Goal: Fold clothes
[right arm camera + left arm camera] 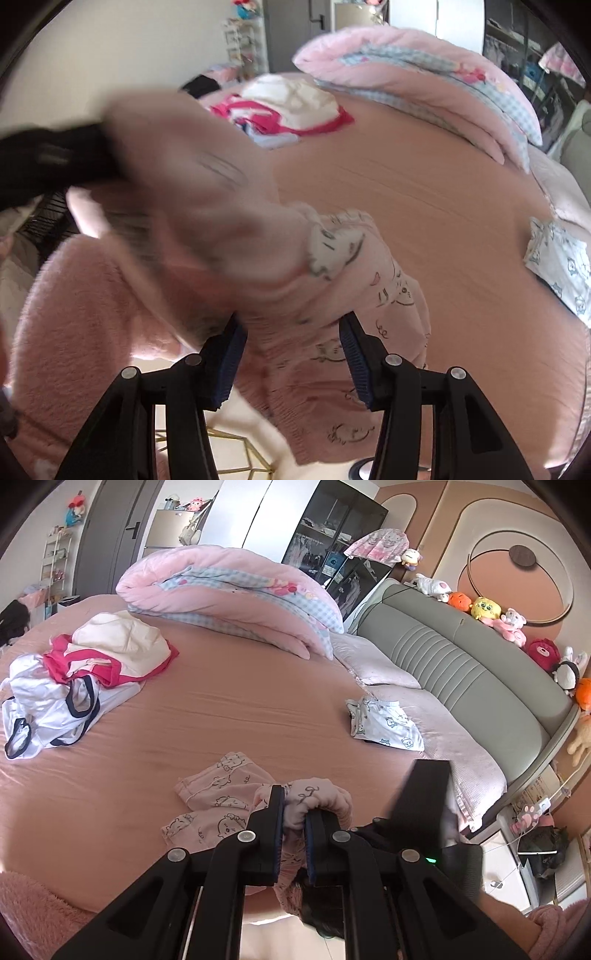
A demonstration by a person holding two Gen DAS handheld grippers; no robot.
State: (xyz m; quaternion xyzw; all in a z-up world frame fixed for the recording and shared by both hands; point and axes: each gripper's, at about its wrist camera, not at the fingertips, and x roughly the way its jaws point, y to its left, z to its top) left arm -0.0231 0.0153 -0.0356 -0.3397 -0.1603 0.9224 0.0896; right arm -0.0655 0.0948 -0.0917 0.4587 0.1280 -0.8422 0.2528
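A pink garment with a cartoon print (221,786) lies bunched at the near edge of the pink bed (240,709). My left gripper (295,805) is shut on a rolled fold of it, and the cloth hangs down between the fingers. In the right wrist view the same pink garment (332,350) drapes over the bed edge and runs up, blurred, to the left gripper (55,158). My right gripper (291,325) stands open, the cloth lying between its blue pads without being pinched. It also shows as a blurred black right gripper (424,797) in the left wrist view.
A pile of white, red and navy-trimmed clothes (85,672) lies at the far left of the bed. A folded pink quilt (240,594) sits at the back. A folded white and blue printed garment (384,723) rests by the pillows (376,661). Plush toys (487,609) line the grey headboard (461,672).
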